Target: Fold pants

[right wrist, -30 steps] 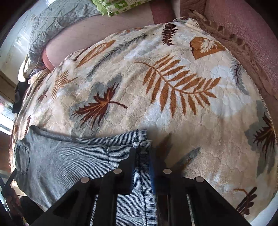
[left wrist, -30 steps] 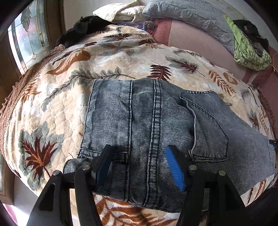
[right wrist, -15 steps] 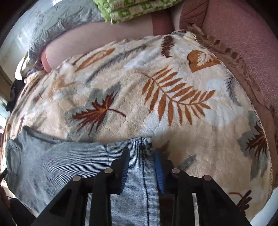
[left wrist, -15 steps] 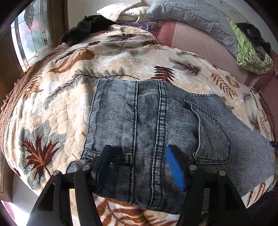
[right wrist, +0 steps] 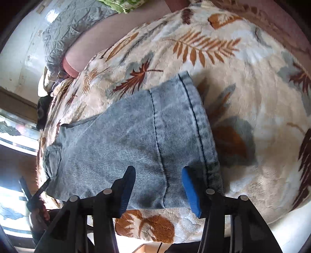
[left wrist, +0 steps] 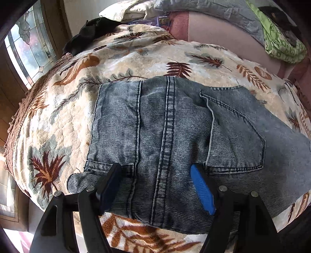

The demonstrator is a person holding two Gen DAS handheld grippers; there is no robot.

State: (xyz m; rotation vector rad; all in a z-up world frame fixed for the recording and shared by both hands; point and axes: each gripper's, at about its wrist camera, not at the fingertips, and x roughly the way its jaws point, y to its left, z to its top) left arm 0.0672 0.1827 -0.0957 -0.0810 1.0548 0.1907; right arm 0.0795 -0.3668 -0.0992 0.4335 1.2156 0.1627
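Faded blue jeans (left wrist: 175, 126) lie folded flat on a leaf-patterned blanket (left wrist: 64, 120), waistband and back pocket toward the left wrist camera. My left gripper (left wrist: 155, 179) hovers over the waistband, its jaws opening, nothing pinched between the blue pads. In the right wrist view the hem end of the jeans (right wrist: 147, 140) lies flat on the blanket (right wrist: 252, 97). My right gripper (right wrist: 158, 179) stands just above the near edge of the hem, its jaws opening, pads clear of the denim.
A dark garment (left wrist: 91, 33) lies at the blanket's far left corner by a stained-glass window (left wrist: 29, 50). Grey quilted bedding (left wrist: 204, 7) and a green cloth (left wrist: 281, 42) rest at the back. The bed's near edge drops off below both grippers.
My right gripper let go of the jeans hem, opened, and pulled back, so more of the leg shows. My left gripper widened a little and stayed over the waistband.
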